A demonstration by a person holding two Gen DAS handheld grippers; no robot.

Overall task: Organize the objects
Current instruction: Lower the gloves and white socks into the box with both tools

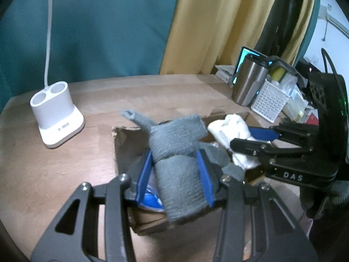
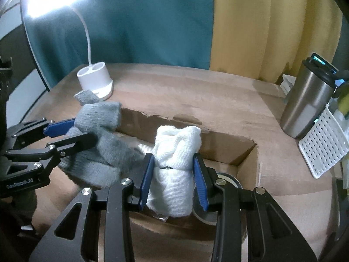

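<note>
My left gripper is shut on a rolled grey sock bundle and holds it over an open cardboard box. My right gripper is shut on a rolled white sock bundle over the same box. In the left wrist view the right gripper comes in from the right with the white bundle. In the right wrist view the left gripper comes in from the left with the grey bundle. The two bundles are close together.
A white lamp base stands on the wooden table at the left. A steel tumbler and a white perforated basket stand at the right. A tape roll lies inside the box. Curtains hang behind.
</note>
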